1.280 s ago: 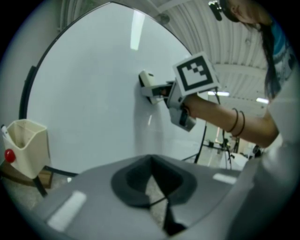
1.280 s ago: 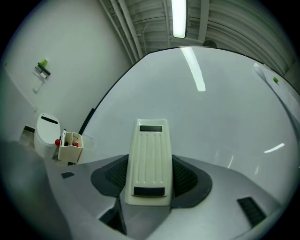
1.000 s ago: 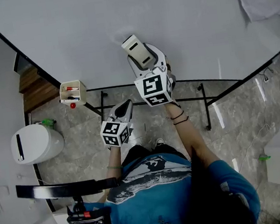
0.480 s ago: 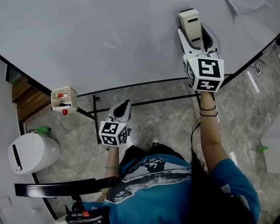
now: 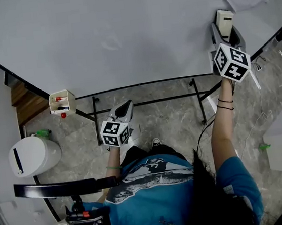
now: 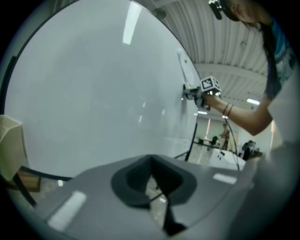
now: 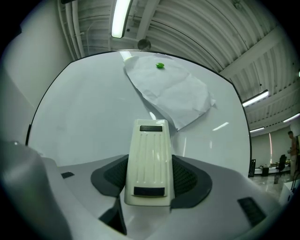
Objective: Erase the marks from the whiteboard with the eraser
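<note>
The whiteboard (image 5: pixel 120 30) fills the top of the head view, with only a faint smudge (image 5: pixel 113 43) showing on it. My right gripper (image 5: pixel 224 29) is shut on the cream eraser (image 5: pixel 224 22) and holds it against the board near its lower right edge. In the right gripper view the eraser (image 7: pixel 149 161) sits between the dark pads (image 7: pixel 190 180), pointing at the whiteboard (image 7: pixel 84 117). My left gripper (image 5: pixel 125 106) hangs low in front of the person, away from the board. Its jaws are together with nothing in them, seen as the left gripper (image 6: pixel 151 164).
A sheet of paper (image 7: pixel 171 91) hangs on the board under a green magnet (image 7: pixel 160 65), just beyond the eraser. A small marker box (image 5: pixel 61 102) sits at the board's left edge. The board's black stand (image 5: pixel 145 102) crosses the floor, beside a white bin (image 5: pixel 31 156).
My right gripper has swept the eraser rightward along the board, from its middle to the right edge by the paper. The left gripper has stayed put.
</note>
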`<control>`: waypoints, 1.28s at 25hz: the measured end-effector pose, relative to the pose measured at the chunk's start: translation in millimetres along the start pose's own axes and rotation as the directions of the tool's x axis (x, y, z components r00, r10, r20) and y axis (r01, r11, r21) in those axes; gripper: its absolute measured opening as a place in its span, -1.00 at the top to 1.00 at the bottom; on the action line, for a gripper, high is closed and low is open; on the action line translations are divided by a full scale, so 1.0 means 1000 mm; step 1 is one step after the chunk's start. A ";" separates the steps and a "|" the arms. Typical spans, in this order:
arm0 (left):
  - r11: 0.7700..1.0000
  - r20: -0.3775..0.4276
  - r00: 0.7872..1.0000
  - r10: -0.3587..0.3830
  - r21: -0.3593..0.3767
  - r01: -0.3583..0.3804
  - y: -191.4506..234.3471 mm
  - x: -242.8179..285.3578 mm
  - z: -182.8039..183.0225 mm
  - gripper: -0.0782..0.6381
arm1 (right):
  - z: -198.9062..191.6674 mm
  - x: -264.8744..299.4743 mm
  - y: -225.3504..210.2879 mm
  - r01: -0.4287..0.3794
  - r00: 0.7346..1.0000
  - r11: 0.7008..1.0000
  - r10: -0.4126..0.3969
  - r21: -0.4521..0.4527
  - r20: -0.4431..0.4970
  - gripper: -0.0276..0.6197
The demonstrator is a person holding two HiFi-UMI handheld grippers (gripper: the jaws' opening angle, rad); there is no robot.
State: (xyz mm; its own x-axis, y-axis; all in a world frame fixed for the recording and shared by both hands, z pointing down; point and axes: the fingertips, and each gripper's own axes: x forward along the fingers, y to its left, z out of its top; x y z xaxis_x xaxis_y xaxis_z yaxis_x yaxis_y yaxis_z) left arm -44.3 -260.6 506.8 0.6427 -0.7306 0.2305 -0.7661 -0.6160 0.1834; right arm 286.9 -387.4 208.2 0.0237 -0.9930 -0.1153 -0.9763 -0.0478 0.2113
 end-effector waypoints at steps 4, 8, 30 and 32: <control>1.000 0.001 1.000 0.009 -0.007 -0.009 0.002 -0.001 -0.001 0.77 | 0.000 0.002 0.003 0.003 1.000 1.000 -0.003 0.019 0.005 0.10; 1.000 0.001 1.000 0.015 -0.013 -0.015 0.004 0.000 -0.002 0.77 | 0.001 0.003 0.016 -0.014 1.000 0.999 0.014 0.043 0.014 0.10; 0.996 0.008 0.996 0.088 -0.034 -0.088 0.034 -0.018 -0.012 0.77 | -0.034 -0.012 0.291 -0.262 0.965 0.934 0.255 -0.242 -0.061 0.10; 0.994 0.012 0.995 0.099 -0.038 -0.098 0.042 -0.027 -0.012 0.77 | -0.046 -0.016 0.321 -0.314 0.949 0.917 0.299 -0.244 -0.097 0.10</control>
State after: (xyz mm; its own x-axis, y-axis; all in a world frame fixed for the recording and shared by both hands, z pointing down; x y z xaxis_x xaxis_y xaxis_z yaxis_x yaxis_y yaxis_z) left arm -93.8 -262.8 519.6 0.5641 -0.7914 0.2357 -0.8252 -0.5296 0.1966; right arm -16.6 -391.8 322.1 -0.2491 -0.9673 0.0475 -0.8504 0.2420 0.4673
